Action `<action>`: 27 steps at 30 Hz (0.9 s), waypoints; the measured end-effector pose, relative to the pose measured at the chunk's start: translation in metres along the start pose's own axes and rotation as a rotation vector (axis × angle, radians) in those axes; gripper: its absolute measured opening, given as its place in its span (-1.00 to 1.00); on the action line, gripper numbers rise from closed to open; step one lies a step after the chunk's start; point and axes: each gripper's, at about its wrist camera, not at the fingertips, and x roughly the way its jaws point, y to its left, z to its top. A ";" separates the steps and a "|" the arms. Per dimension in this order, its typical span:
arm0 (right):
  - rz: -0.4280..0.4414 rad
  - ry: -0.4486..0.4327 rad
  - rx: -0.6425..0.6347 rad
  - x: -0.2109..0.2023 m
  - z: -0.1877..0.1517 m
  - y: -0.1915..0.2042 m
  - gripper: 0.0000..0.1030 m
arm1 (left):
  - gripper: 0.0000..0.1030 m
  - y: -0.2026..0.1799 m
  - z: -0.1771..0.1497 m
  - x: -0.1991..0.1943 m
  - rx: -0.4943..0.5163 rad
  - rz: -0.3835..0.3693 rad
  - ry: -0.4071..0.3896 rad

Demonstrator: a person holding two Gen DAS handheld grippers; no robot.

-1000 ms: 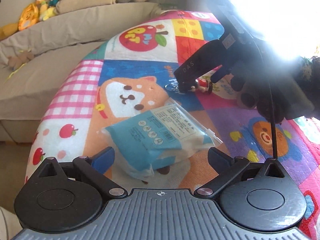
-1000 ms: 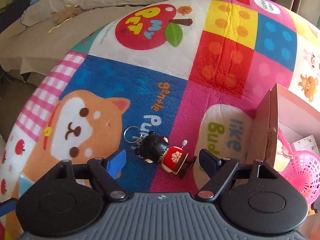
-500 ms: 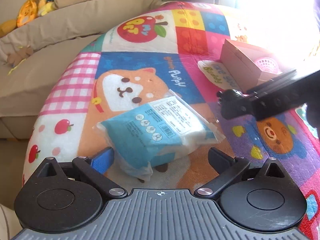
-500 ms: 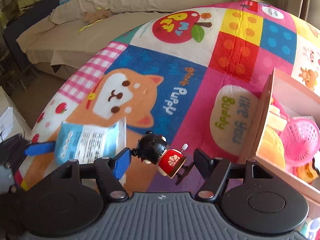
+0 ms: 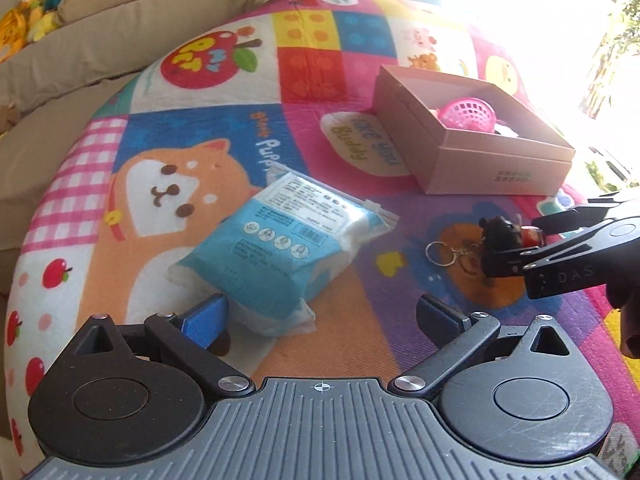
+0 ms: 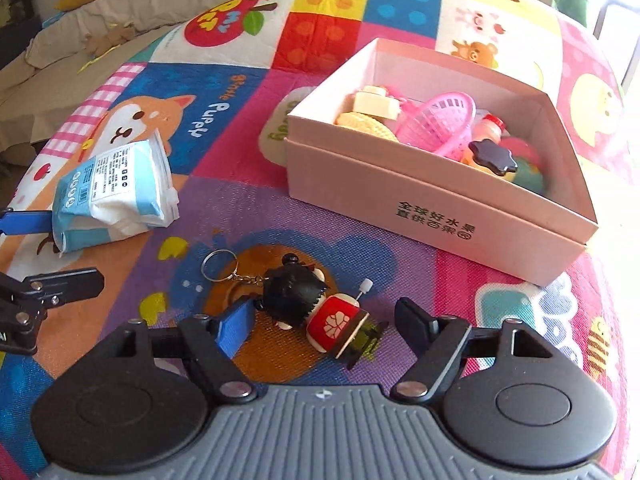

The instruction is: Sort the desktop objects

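A: Where is the doll keychain (image 6: 316, 312) at this moment?

B: In the right wrist view it is at lower centre, between the fingers of the right claw (image 6: 324, 322). The jaws have just been opening; they stand spread, and the pads do not press the doll. It lies over the play mat (image 6: 224, 208), its ring toward the left.

A: And the left claw (image 5: 322, 316)?

B: It is spread also, at the bottom of the left wrist view. The blue tissue pack (image 5: 280, 248) lies just in front, near the blue finger (image 5: 204, 318), not pinched.

A: The pink box (image 6: 424, 196)?

B: Upper right in the right wrist view, open, with a pink basket (image 6: 440, 124) inside.
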 end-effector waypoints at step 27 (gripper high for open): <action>0.013 -0.145 -0.009 -0.020 -0.024 -0.008 0.98 | 1.00 -0.013 0.008 0.021 0.138 0.009 0.001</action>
